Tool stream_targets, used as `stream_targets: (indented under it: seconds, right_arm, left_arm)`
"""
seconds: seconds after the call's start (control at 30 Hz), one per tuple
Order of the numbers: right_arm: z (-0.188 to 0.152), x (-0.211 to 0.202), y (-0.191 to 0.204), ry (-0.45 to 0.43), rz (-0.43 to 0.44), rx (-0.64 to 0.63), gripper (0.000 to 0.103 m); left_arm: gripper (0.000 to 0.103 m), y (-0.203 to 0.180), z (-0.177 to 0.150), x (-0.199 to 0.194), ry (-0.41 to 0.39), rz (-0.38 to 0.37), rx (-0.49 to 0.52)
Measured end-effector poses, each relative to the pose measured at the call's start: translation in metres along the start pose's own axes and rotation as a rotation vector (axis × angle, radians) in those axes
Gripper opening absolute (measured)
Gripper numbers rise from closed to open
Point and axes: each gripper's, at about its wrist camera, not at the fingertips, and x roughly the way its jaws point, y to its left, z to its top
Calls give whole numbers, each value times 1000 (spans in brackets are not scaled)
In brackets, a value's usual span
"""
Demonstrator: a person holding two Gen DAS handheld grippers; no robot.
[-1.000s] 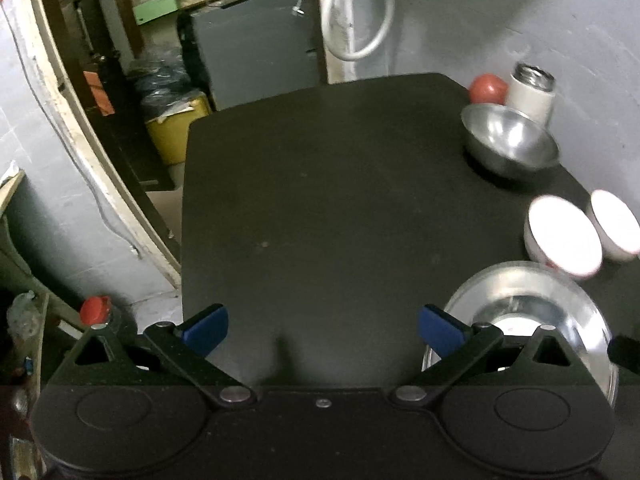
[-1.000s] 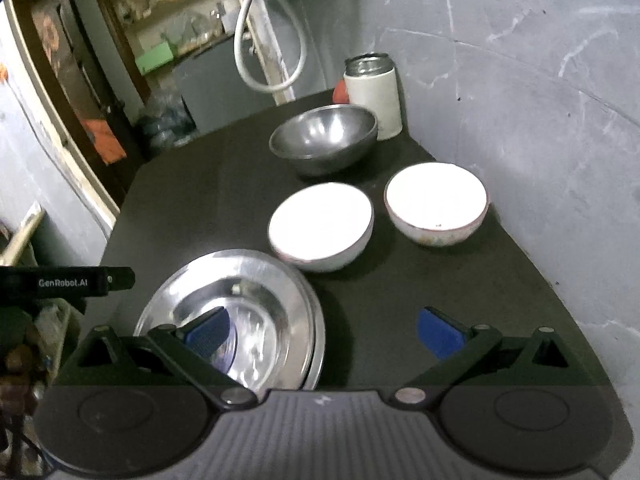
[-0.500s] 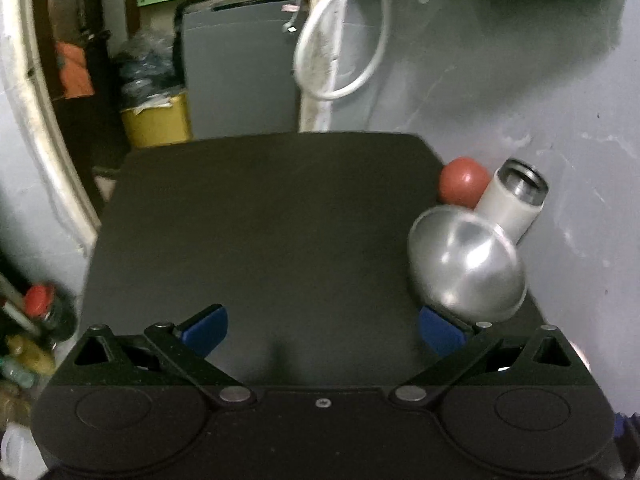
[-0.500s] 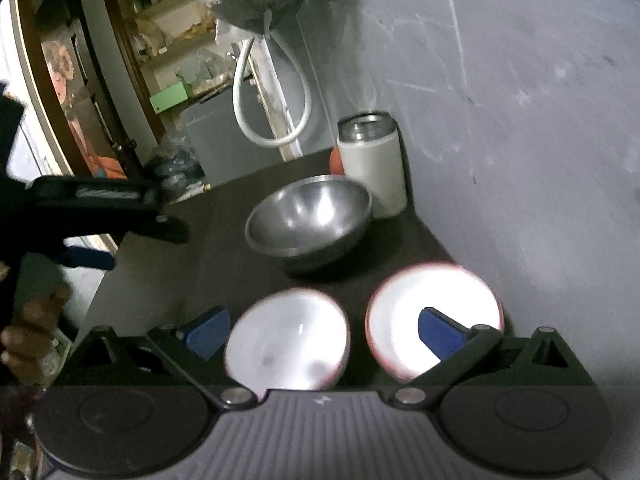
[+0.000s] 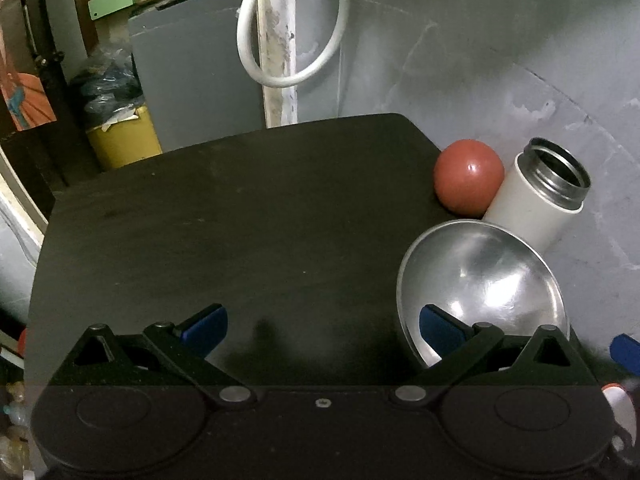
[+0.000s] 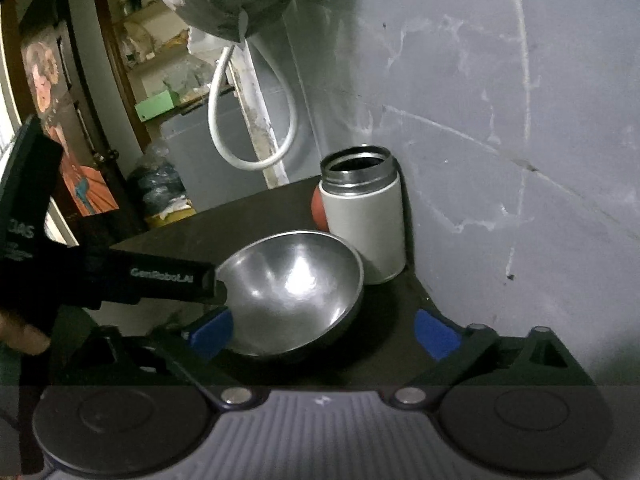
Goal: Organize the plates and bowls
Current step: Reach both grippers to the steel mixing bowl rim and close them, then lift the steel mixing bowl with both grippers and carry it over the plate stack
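While both claws gape, round polished steel bowl (image 6: pixel 296 300), matte black table (image 5: pixel 224 216)

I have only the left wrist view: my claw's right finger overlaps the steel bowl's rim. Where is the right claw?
Observer: The right claw is open, facing the steel bowl, which lies between its fingers, nearer the left one.
Reviewer: Is it touching the bowl?
Observer: Its left pad overlaps the bowl's side, but I cannot tell whether they touch. The right pad stands clear, with dark table showing between it and the bowl.
Reviewer: How does my claw look from there?
Observer: The left claw lies across from the left, with its tip at the bowl's left rim.
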Motion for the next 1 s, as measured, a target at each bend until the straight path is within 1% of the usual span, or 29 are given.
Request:
stream_targets:
  seconds: [0.13, 0.2, 0.23, 0.27, 0.3, 0.33, 0.4, 0.43, 0.47, 0.5, 0.53, 0.6, 0.63, 0.7, 0.73, 0.77, 0.8, 0.83, 0.87, 0.9, 1.0]
  right_arm:
    - [-1, 8, -1, 20, -3, -3, 86]
    - [0, 13, -2, 29, -5, -3, 80]
    - [1, 15, -3, 33, -3, 0, 79]
    - [1, 18, -4, 40, -1, 4, 76]
    - [2, 21, -5, 49, -1, 7, 73]
    - [2, 24, -5, 62, -9, 4, 72]
    - [2, 32, -5, 90, -30, -11, 65]
    - [2, 33, -5, 92, -27, -10, 63]
    - [2, 34, -6, 93, -24, -8, 59]
    - [2, 35, -6, 95, -23, -7, 56]
    - [3, 36, -6, 96, -24, -5, 54]
    - [3, 38, -6, 98, -19, -3, 48]
    - [3, 38, -6, 99, -15, -2, 46]
    - [4, 39, -5, 101, -3, 0, 38]
    - [4, 39, -5, 101, -4, 0, 38]
    - [5, 40, -4, 101, -4, 0, 35]
    - [5, 39, -4, 100, 2, 2, 31]
    - [5, 39, -4, 99, 7, 4, 30]
    - [6, 38, -3, 100, 4, 2, 27]
    - [5, 36, -2, 100, 3, -1, 25]
    - [2, 27, -1, 84, 14, -9, 24]
  left_arm:
    - [102, 1, 0, 3, 16, -14, -20]
    - [102, 0, 0, 5, 30, -14, -39]
    - [102, 0, 0, 6, 35, -13, -51]
    - [98, 0, 0, 7, 38, -12, -63]
    - [93, 0, 0, 8, 41, -15, -78]
    - [90, 0, 0, 10, 48, -22, -89]
    - [83, 0, 0, 12, 63, -38, -108]
    - [81, 1, 0, 12, 63, -39, -116]
    - [75, 1, -1, 12, 60, -41, -122]
    - [71, 2, -2, 12, 61, -42, -126]
    - [69, 3, -4, 12, 61, -51, -131]
    - [58, 4, -5, 10, 57, -78, -144]
    - [55, 4, -6, 9, 57, -91, -146]
    - [41, 3, -7, 7, 52, -117, -144]
    - [38, 2, -7, 7, 51, -127, -140]
    - [30, 0, -7, 6, 50, -135, -135]
    - [19, -1, -8, 5, 52, -144, -127]
    - [13, -4, -8, 4, 56, -152, -116]
    - [10, -6, -9, 1, 56, -153, -101]
    - [10, -7, -10, -1, 53, -143, -83]
    - [10, -7, -15, -14, 15, -146, -53]
